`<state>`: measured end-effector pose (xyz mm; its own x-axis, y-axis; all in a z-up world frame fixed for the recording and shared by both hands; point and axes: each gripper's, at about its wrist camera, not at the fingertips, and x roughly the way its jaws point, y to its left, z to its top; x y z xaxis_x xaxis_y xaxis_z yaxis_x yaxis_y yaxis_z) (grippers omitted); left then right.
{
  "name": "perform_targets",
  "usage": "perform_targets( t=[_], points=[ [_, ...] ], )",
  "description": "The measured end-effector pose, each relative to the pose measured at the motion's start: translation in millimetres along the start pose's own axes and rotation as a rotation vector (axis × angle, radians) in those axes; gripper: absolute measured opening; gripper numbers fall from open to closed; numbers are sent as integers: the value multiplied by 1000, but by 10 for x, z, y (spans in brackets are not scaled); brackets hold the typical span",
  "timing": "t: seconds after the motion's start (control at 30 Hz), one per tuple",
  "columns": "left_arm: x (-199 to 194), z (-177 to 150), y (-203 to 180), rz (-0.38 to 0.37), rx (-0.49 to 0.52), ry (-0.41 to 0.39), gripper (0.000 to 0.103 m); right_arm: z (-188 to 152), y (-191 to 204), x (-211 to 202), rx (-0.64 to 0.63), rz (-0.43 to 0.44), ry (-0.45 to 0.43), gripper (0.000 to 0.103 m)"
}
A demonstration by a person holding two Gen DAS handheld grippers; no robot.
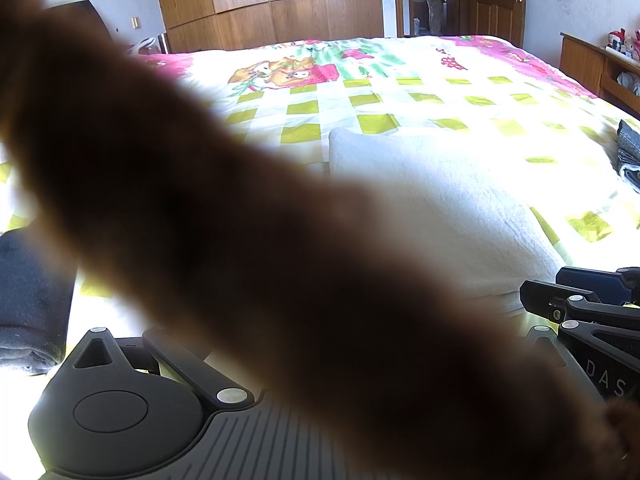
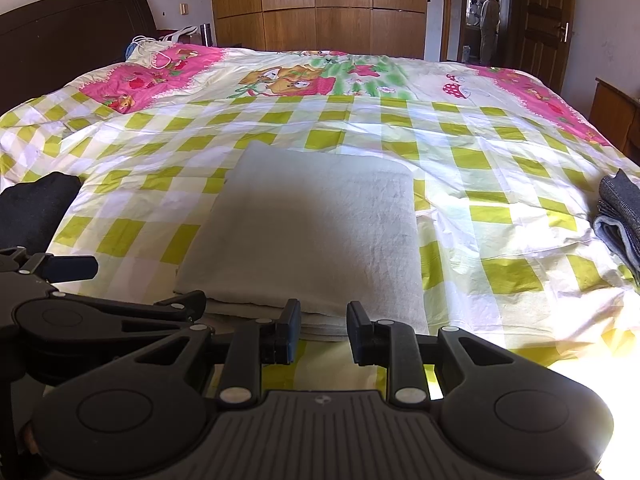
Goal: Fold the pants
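The folded pale-grey fabric pants (image 2: 316, 236) lie flat on the green-checked cartoon bedsheet (image 2: 500, 168), their near edge just beyond the right gripper (image 2: 323, 332), whose blue-padded fingers (image 2: 290, 330) stand apart, holding nothing. The left gripper (image 2: 120, 300) lies just beside it. A blurred brown shape (image 1: 260, 240) hides its fingers, so I cannot tell their state. A folded dark-grey garment (image 2: 620, 216) sits well apart, at the right.

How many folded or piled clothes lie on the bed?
3: white folded pants in the middle, a dark garment at the left edge, grey folded clothes at the right edge. More may lie out of view.
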<state>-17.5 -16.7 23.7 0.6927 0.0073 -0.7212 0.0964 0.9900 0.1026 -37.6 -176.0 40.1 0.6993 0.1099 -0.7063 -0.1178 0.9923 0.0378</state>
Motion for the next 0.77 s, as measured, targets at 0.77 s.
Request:
perform_targets(
  t=[0.77],
  points=[
    [2, 0, 12, -1, -3, 2, 101, -24, -13, 19, 4, -9, 5, 40]
  ],
)
